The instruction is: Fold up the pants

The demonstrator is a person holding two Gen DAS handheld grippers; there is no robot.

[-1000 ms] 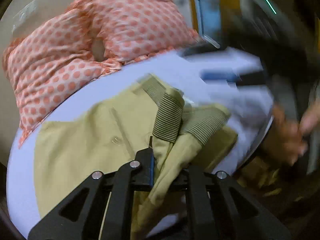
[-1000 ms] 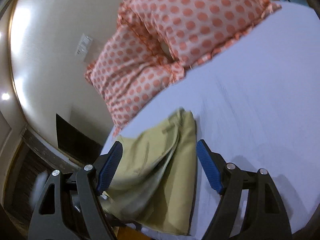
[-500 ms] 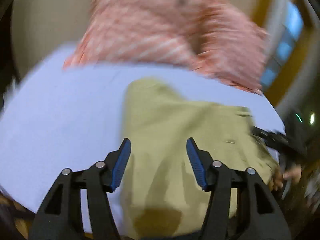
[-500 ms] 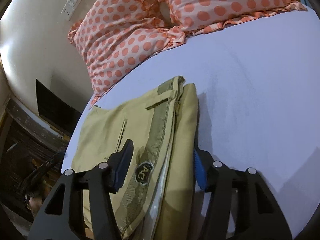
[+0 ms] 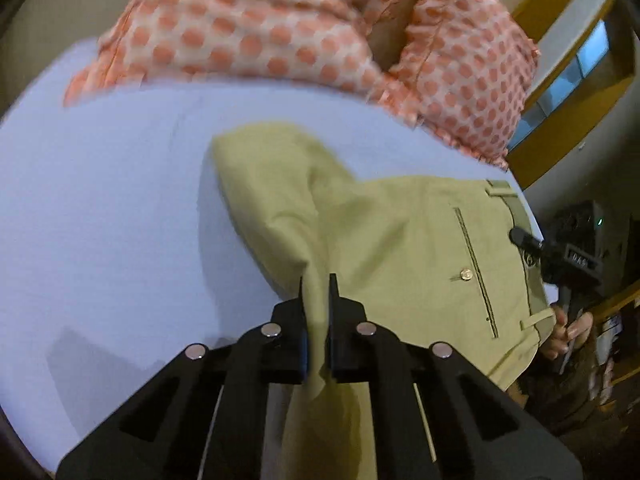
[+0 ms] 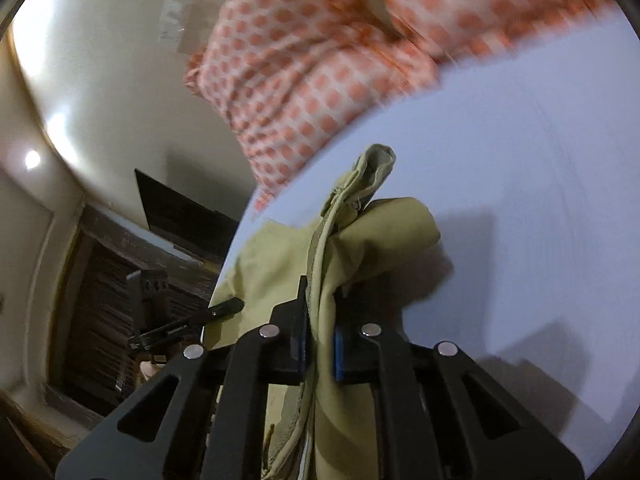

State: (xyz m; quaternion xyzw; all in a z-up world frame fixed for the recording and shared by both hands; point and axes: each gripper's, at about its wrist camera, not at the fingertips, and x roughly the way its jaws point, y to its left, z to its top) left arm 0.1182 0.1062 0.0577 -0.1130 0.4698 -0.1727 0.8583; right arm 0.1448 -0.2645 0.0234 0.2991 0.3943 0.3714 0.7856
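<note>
Both grippers had their jaws pinching the khaki pants point(image 5: 400, 248) on the bed point(image 5: 100, 220): left gripper point(image 5: 315, 286) mid-fabric, right gripper point(image 6: 322, 292) on the waistband.

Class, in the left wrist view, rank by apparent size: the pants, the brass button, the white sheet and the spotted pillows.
1. white sheet
2. pants and spotted pillows look similar; the pillows lie farther away, so I leave them unranked.
3. brass button

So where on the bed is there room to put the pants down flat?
The bare sheet left of the pants, below the pillows, is free. It is crowded where both grippers pinch the cloth.
</note>
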